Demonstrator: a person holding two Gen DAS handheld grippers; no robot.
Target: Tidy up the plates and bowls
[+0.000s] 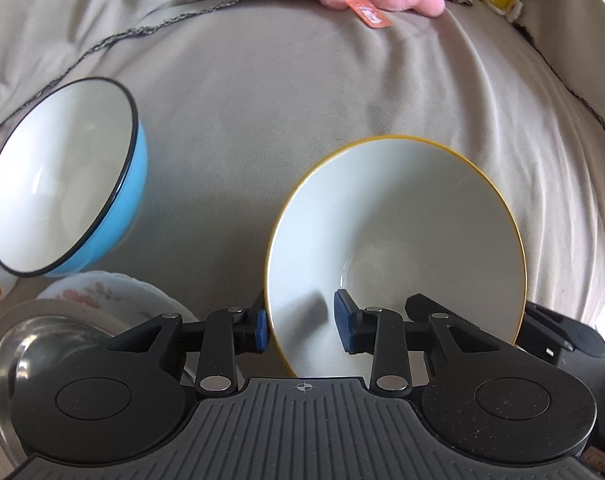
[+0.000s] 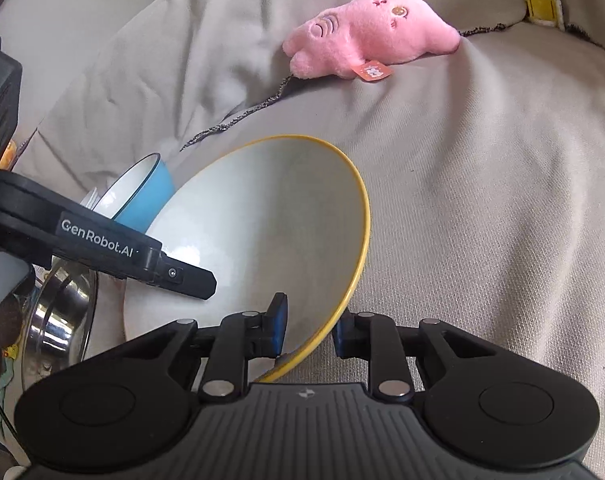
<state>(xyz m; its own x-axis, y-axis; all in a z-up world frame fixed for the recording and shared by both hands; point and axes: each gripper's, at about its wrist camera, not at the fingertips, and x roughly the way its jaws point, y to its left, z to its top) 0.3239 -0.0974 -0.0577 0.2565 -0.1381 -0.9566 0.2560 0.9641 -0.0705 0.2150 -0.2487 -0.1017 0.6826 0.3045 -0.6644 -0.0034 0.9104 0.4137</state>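
Observation:
A white bowl with a yellow rim (image 1: 402,232) stands tilted on the beige cushion. My left gripper (image 1: 302,326) straddles its near-left rim. One blue pad lies against the outside of the wall. The other pad hangs inside the bowl, clear of the wall, so the jaws are open. In the right wrist view my right gripper (image 2: 310,326) is shut on the same bowl (image 2: 270,216) at its lower right rim, one pad inside and one outside. A blue bowl with a black rim (image 1: 62,176) lies tipped to the left, apart from both grippers.
A floral plate (image 1: 102,292) and a steel bowl (image 1: 42,344) sit at the lower left, below the blue bowl. A pink plush toy (image 2: 366,36) lies on the far side of the beige cushion (image 2: 482,200). A yellow tag (image 2: 540,8) sits at the back right.

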